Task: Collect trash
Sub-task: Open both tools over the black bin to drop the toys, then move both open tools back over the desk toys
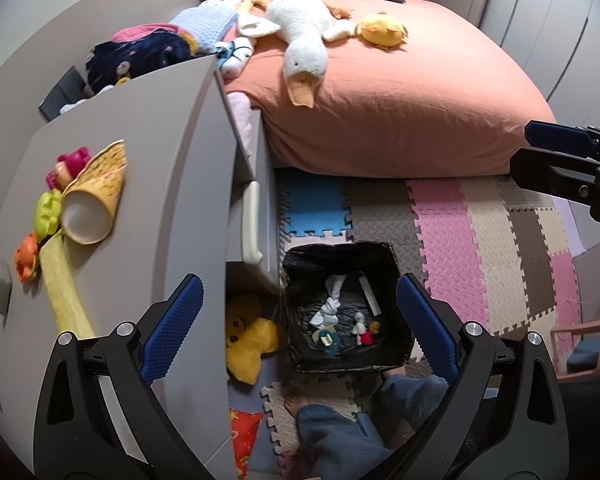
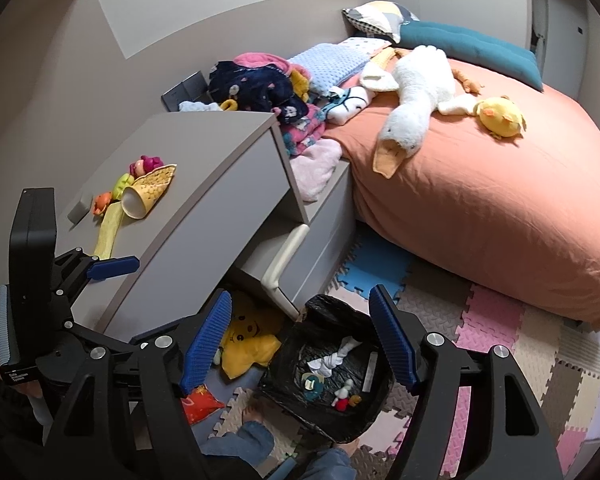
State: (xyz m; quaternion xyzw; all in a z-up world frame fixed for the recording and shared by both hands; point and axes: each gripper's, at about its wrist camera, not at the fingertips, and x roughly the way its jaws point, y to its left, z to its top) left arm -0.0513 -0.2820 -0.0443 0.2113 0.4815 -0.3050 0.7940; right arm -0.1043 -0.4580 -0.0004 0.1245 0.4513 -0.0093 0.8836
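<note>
Both grippers hang above the black-lined bin (image 1: 346,308) with jaws spread and nothing between them: the left gripper (image 1: 300,328) wide open, the right gripper (image 2: 300,344) parted a little less. The trash already lies at the bottom of the bin: one knotted white tissue (image 1: 330,308), one pale strip (image 1: 370,294) against the far wall, one teal wrapper (image 1: 324,340) and a small cluster of white, red and orange scraps (image 1: 364,330), roughly three bits though I cannot separate them surely. On the grey dresser (image 1: 160,168) beside the bin sit one yellow cloth cone (image 1: 96,196), one yellow stick-like strip (image 1: 64,292) and three small bright toys (image 1: 48,210); whether any of these counts as trash is unclear, so the likeliest slip is picking up a toy by mistake. Reaching there could also knock the cone off the dresser edge. One yellow plush (image 1: 248,340) lies on the floor just beside the bin, and a swing of either gripper might catch the liner and tip the bin onto the person's bare foot (image 1: 296,404).
</note>
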